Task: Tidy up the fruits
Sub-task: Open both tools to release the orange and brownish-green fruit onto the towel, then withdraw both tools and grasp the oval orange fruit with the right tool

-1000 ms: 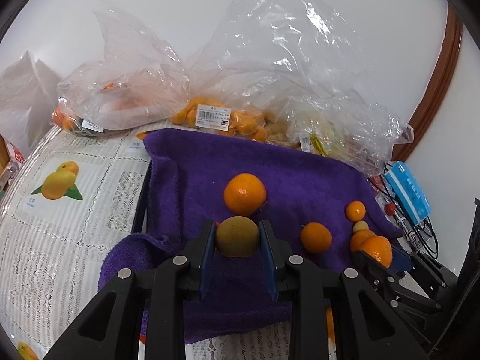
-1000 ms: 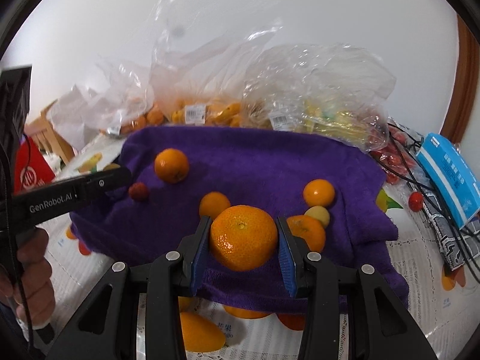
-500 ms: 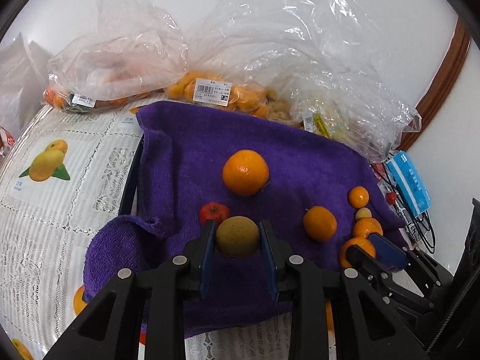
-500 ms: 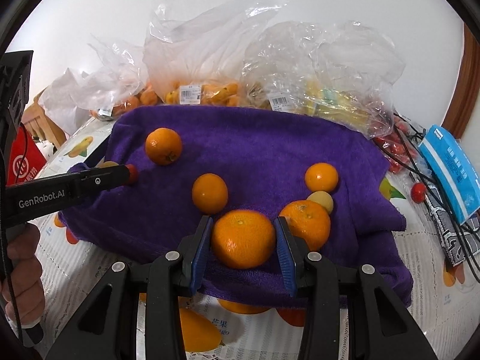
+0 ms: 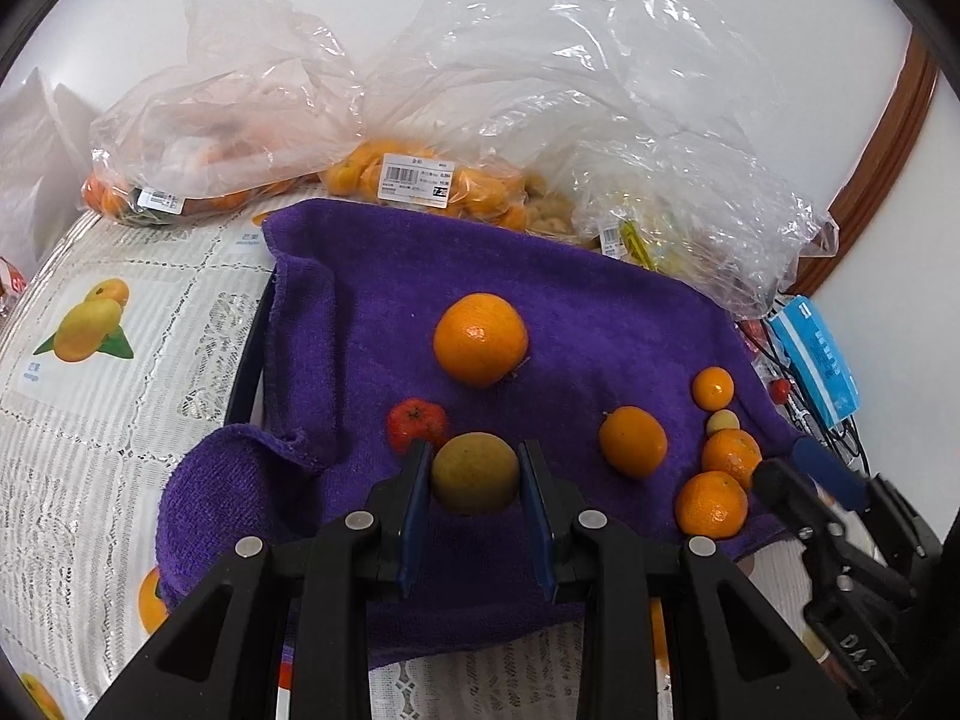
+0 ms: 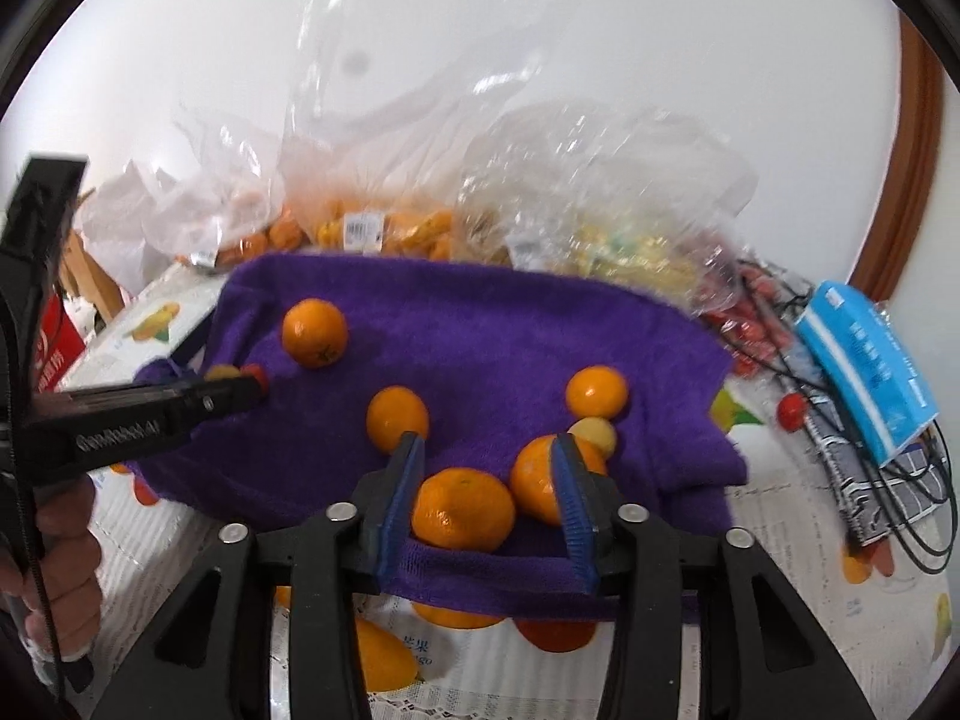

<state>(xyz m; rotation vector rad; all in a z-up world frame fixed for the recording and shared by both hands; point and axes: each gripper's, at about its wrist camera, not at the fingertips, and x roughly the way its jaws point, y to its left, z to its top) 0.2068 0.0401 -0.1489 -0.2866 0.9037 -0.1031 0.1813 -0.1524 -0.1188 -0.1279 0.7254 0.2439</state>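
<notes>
A purple towel point(image 5: 372, 312) lies on the table with several oranges on it. My left gripper point(image 5: 475, 471) is shut on a yellow-green fruit point(image 5: 475, 472), held over the towel's near left, beside a small red fruit point(image 5: 414, 423). A large orange point(image 5: 480, 347) lies beyond it. My right gripper point(image 6: 487, 501) is open. An orange point(image 6: 463, 507) rests on the towel's point(image 6: 480, 324) near edge between its fingers, apart from both pads. Another orange point(image 6: 537, 480) touches the right finger. In the right wrist view the left gripper point(image 6: 231, 396) shows at the left.
Clear plastic bags of fruit point(image 5: 414, 180) line the wall behind the towel. A blue box point(image 6: 864, 366) and black cables point(image 6: 900, 480) lie to the right. The tablecloth point(image 5: 120, 360) has fruit prints. A red box point(image 6: 54, 348) stands at far left.
My right gripper has opened and let go of its orange, which now lies on the towel's near edge. My left gripper still holds the yellow-green fruit, a little nearer the red fruit.
</notes>
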